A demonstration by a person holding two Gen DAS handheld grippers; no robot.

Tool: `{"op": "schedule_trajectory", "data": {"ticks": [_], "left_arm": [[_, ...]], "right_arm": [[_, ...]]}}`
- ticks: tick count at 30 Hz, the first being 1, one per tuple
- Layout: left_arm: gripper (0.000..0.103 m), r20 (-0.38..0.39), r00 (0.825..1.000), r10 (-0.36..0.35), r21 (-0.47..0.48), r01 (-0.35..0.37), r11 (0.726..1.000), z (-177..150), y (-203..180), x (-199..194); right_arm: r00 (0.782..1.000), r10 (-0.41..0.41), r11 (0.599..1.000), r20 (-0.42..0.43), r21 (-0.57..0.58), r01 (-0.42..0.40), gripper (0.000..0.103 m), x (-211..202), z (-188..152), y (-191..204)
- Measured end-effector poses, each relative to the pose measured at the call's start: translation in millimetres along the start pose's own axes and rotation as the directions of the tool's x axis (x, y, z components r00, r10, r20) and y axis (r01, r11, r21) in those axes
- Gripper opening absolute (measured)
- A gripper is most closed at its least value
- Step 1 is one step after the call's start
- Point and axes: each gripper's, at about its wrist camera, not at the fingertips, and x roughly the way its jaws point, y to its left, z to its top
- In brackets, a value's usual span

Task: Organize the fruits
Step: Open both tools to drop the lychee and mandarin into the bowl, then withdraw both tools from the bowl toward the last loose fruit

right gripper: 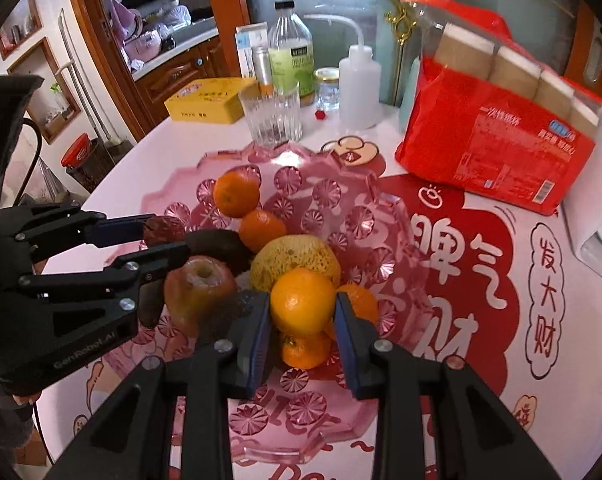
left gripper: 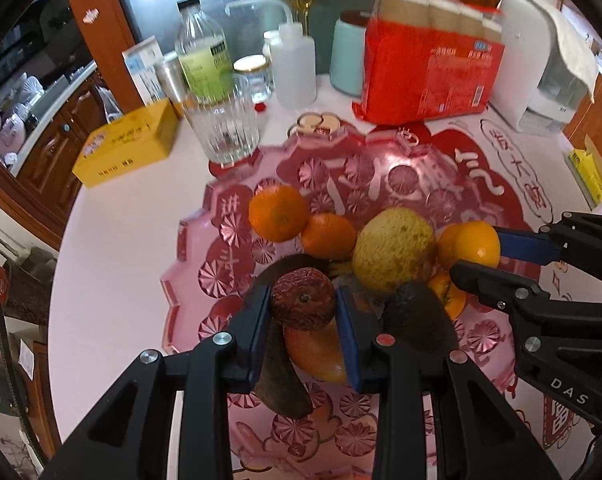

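A pink glass tray [left gripper: 189, 264] on the table holds several fruits: two tangerines [left gripper: 277, 212], a big yellow-green fruit [left gripper: 395, 248], a dark avocado [left gripper: 417, 312], an apple [right gripper: 199, 284] and a blackened banana [left gripper: 281, 372]. My left gripper [left gripper: 302, 300] is shut on a wrinkled dark-red fruit [left gripper: 303, 296], just above the apple at the tray's left side. My right gripper [right gripper: 302, 304] is shut on an orange [right gripper: 301, 300], over more tangerines [right gripper: 305, 350] at the tray's right side. Each gripper shows in the other's view, left gripper [right gripper: 165, 234] and right gripper [left gripper: 477, 254].
Behind the tray stand a ribbed glass tumbler [left gripper: 225, 120], a yellow box [left gripper: 127, 144], a clear bottle [left gripper: 205, 48], a white squeeze bottle [left gripper: 293, 68], a red pack of paper cups [left gripper: 425, 64] and a white appliance [left gripper: 541, 64]. The table edge curves down the left.
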Motion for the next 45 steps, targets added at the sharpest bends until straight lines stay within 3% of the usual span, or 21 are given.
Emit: {"op": "schedule_trajectory", "data": {"ticks": [6,11,23,31,45], "left_arm": [[0.033,-0.017,1.0,0.005,-0.007,-0.005,1.0,-1.6,4.0,8.2],[0.055,0.001,1.0,0.016,-0.011,-0.016,1.0,-1.6,5.0,2.1],[0.079,0.026,0.999,0.03,-0.046,-0.029,0.998,-3.4,11.9,-20.1],[0.08,0.04,0.999,0.032,-0.081,-0.029,0.996,-5.6,18.1,-42.9],[0.085,0.101,0.994,0.033,-0.133,-0.02,0.991,-16.8,19.5,-117.1]], "right_arm": [[0.999,0.024,1.0,-0.022,0.007,-0.023,0.032,10.7,-0.7,-1.3],[0.997,0.07,0.997,-0.043,0.04,-0.068,0.032,14.2,-1.2,-3.7],[0.996,0.084,0.995,0.007,0.058,-0.084,0.039,-9.8,2.1,-5.8],[0.997,0.071,0.996,0.027,0.056,-0.073,0.039,-28.3,1.2,-2.0],[0.992,0.068,0.997,0.109,0.036,-0.072,0.039,-92.5,-3.4,10.2]]}}
